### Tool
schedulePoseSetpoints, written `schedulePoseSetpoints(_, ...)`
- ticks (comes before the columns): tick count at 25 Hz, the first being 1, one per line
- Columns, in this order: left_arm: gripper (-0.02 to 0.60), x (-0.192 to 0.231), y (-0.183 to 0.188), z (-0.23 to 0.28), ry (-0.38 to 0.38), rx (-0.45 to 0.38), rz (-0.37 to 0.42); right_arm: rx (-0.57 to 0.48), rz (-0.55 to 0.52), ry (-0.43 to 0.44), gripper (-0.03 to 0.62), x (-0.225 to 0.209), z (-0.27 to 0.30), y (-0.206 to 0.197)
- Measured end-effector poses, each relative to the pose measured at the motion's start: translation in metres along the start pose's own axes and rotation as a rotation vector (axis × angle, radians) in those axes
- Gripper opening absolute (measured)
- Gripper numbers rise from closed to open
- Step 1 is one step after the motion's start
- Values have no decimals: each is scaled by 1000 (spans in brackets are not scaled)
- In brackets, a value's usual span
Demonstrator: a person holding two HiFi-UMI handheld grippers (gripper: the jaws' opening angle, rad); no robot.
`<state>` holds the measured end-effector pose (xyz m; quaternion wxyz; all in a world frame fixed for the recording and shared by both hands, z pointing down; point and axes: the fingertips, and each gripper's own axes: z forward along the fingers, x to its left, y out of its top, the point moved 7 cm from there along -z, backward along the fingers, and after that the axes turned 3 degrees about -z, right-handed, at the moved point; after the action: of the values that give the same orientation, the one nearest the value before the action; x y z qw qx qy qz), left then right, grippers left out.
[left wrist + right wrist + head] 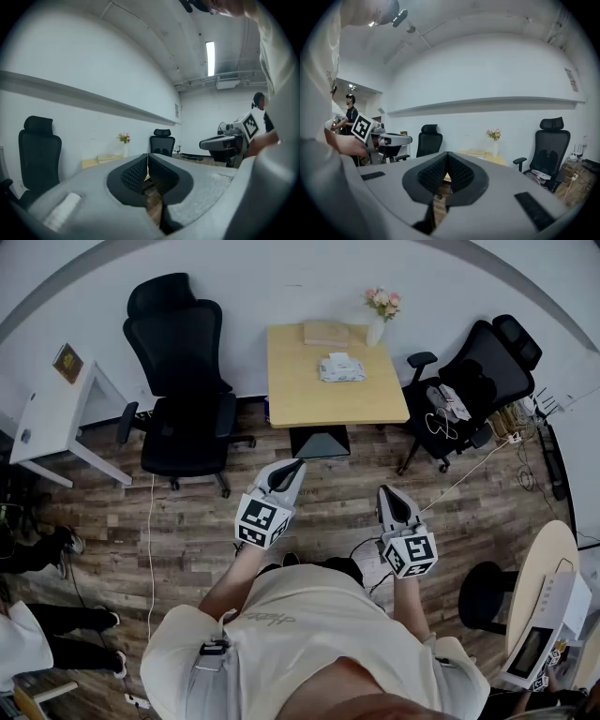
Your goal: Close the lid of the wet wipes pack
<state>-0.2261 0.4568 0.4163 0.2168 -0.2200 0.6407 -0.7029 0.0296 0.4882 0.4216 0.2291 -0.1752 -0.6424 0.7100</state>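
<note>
White wipes pack [341, 368] lies near the worktop's [319, 407] far right corner, well apart from my left gripper [294, 469] and right gripper [385, 493], fingers [132, 174] clenched empty; a careless push might skid it off.

The head view looks from high up, steeply down over the person [309, 634]. It sees the left gripper [298, 465] and the right gripper [385, 491] close below, and the table [309, 395] well ahead. Each gripper view sits low on its own gripper, right behind the jaws, and looks level and forward. All three views share the table, the flowers [383, 302] and the black chairs [183, 418]. Each gripper view also catches the other gripper at its side.
</note>
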Motion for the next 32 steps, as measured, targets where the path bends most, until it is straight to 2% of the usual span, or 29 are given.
schedulePoseSetpoints(4,17,-1,-15,-5,-33,17,-55,34,-18,-22,2,15,-13,2)
schedulePoseSetpoints(9,17,6,-25,3,-51,47,-84,51,-10,-39,2,30,-13,-2)
schedulePoseSetpoints(15,17,2,-22,9,-71,32,-104,64,-42,-61,2,22,-12,9)
schedulePoseSetpoints(18,17,3,-35,16,-57,53,-150,108,15,-72,2,6,-8,0)
schedulePoseSetpoints(21,17,8,-51,20,-23,69,-194,149,158,-79,2,-9,3,-19)
schedulePoseSetpoints(23,17,15,-59,23,0,85,-219,152,194,-63,2,-16,16,-24)
schedulePoseSetpoints(29,17,30,-50,47,35,129,-166,123,132,37,2,-38,62,-18)
schedulePoseSetpoints(32,17,36,-39,68,44,136,-133,95,120,59,2,-54,81,-19)
